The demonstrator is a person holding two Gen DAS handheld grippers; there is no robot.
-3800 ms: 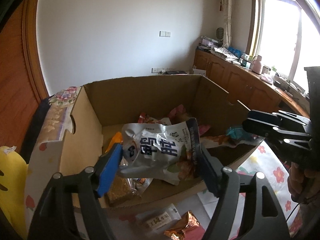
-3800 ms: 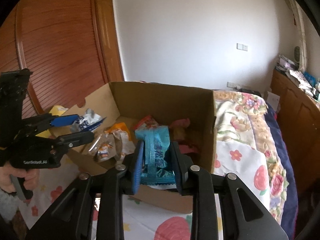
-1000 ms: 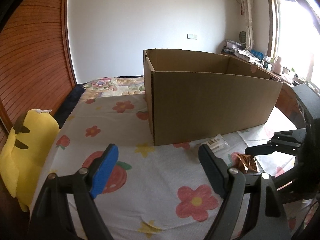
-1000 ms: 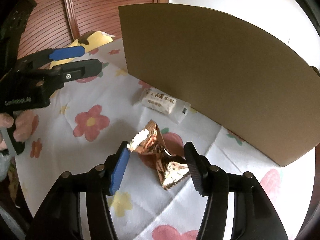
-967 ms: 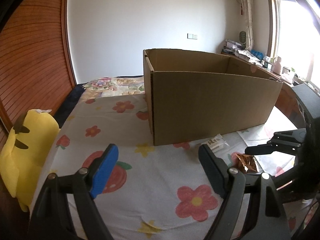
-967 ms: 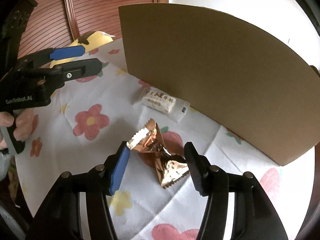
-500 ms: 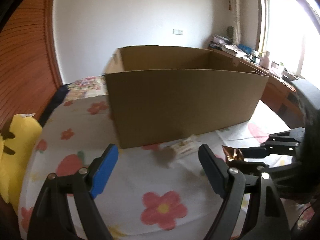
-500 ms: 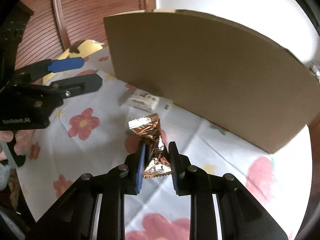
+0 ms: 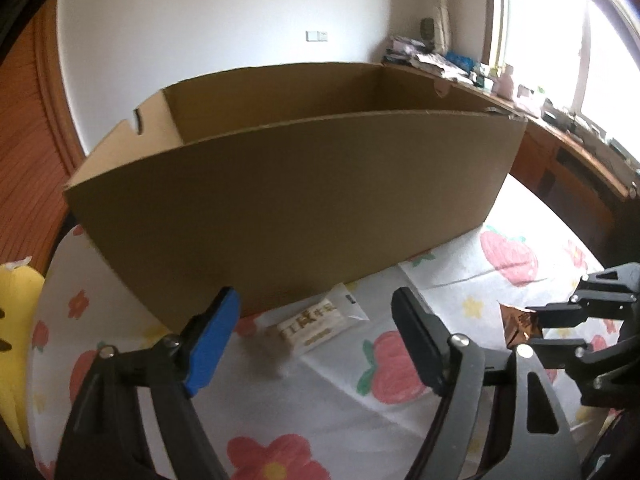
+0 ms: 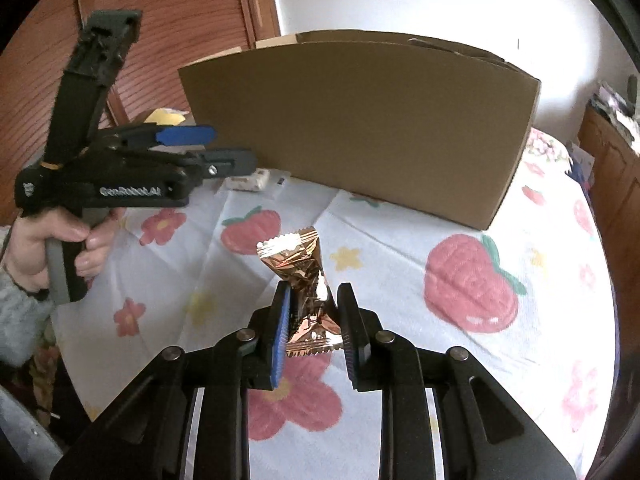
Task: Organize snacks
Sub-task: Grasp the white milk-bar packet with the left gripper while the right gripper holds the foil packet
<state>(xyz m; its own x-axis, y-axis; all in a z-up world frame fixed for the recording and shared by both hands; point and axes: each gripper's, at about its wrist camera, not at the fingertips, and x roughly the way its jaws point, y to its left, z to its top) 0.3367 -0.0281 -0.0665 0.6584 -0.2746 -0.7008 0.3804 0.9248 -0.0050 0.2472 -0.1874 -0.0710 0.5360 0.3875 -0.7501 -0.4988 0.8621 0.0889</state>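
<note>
My right gripper [image 10: 314, 304] is shut on a copper foil snack packet [image 10: 301, 268] and holds it above the flowered cloth, in front of the brown cardboard box [image 10: 360, 120]. The packet also shows at the right of the left wrist view [image 9: 518, 326], in the right gripper [image 9: 536, 330]. My left gripper [image 9: 316, 332] is open and empty, its fingers on either side of a white snack packet [image 9: 316, 324] that lies on the cloth by the box's front wall [image 9: 300, 200]. In the right wrist view the left gripper [image 10: 224, 150] hovers over that white packet [image 10: 250, 180].
A flowered cloth [image 10: 460, 280] covers the surface. A yellow plush toy [image 9: 14, 320] lies at the far left. A wooden wall [image 10: 180, 20] stands behind the box, and a cluttered wooden counter [image 9: 560, 132] runs under the window at right.
My right gripper closed on the foil packet and lifted it off the cloth. My left gripper moved right and closer, so the white packet now sits between its open fingers.
</note>
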